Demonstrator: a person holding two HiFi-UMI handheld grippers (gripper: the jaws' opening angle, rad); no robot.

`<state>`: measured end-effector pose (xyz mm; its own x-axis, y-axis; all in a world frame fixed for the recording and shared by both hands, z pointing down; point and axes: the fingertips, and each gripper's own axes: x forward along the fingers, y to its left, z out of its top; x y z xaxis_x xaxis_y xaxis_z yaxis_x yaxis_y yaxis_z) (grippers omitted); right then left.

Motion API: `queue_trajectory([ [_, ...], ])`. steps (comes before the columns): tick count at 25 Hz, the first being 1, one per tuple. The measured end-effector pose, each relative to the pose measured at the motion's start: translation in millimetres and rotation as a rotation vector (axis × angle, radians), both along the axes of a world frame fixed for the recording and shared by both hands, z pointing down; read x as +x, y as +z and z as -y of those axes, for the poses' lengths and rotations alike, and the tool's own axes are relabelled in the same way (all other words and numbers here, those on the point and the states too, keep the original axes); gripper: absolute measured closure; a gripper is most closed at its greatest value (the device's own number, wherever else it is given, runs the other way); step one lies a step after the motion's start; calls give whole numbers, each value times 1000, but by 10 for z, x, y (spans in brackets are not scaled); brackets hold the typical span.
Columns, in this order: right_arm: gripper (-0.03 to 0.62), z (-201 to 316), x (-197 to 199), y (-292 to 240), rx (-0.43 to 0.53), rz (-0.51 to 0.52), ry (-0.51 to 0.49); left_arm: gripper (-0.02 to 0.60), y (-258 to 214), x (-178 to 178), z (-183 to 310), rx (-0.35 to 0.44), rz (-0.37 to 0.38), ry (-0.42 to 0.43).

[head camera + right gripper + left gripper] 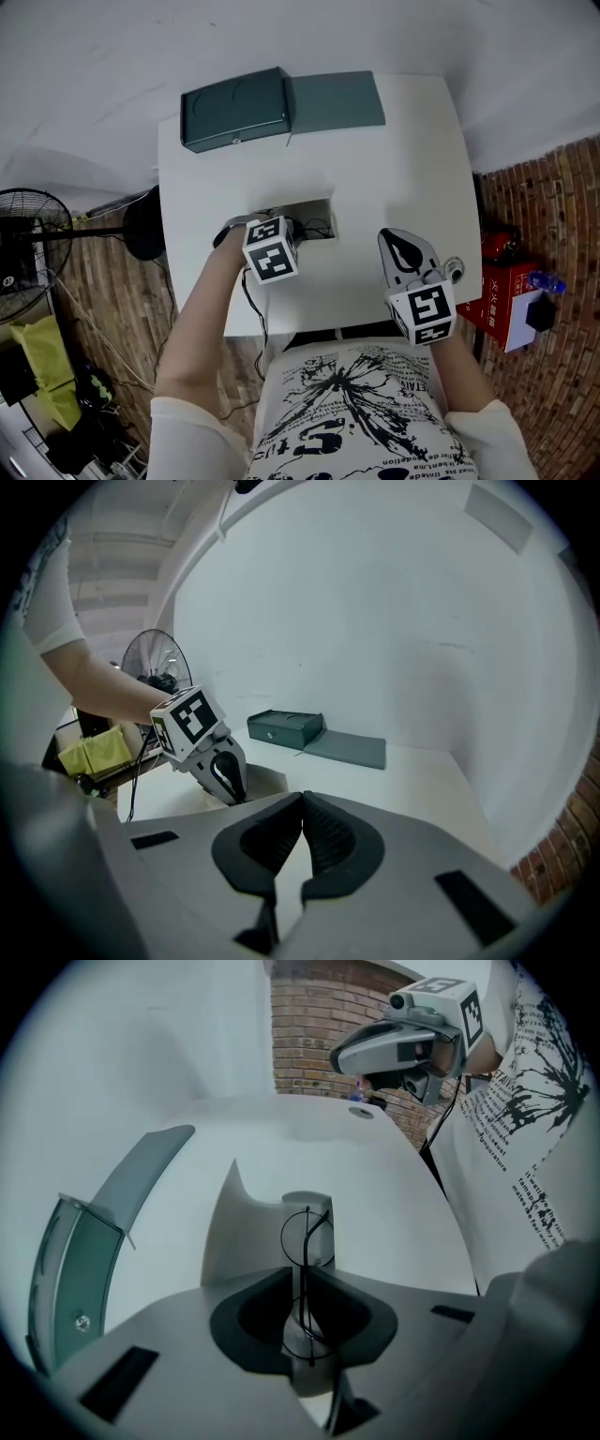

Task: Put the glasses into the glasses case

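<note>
The glasses (306,1234) are seen between the pads of the left gripper (302,1283), whose jaws are opening; a narrow gap is visible beside the wire frame. They are held on the near side of the open glasses case (234,111), well apart from it, above the white table (412,178). The right gripper (302,810) is kept farther from the case, its jaws closed together on nothing

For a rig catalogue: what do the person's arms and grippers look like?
The left gripper and right gripper are light grey, with black fingers and a white cube of black square markers. A black cable leaves the left, its fingers opening with glasses between. Short white sleeves.
</note>
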<state>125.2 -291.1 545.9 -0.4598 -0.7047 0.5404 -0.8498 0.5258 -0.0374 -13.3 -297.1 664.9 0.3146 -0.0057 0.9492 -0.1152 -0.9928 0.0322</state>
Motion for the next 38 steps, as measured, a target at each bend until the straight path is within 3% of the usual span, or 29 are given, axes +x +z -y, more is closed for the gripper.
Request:
queue_trajectory([
  [7, 579, -103, -15, -111, 19, -3, 11, 446, -194, -31, 53, 69, -44, -101],
  [15, 579, -231, -185, -411, 88, -7, 19, 459, -854, -173, 67, 205, -187, -223],
  [20, 579, -373, -307, -765, 163, 17, 45, 561, -1332, -336, 34, 327, -326, -383],
  [25, 579, -567, -415, -1103, 246, 14, 48, 568, -1847, -422, -199, 399, -503, -458],
  [32, 579, -807, -571, -1483, 339, 57, 29, 568, -2582, -579, -545, 559, -712, -523],
  [38, 579, -953, -676, -1670, 385, 59, 12, 568, -2956, -863, -867, 669, -805, -607],
])
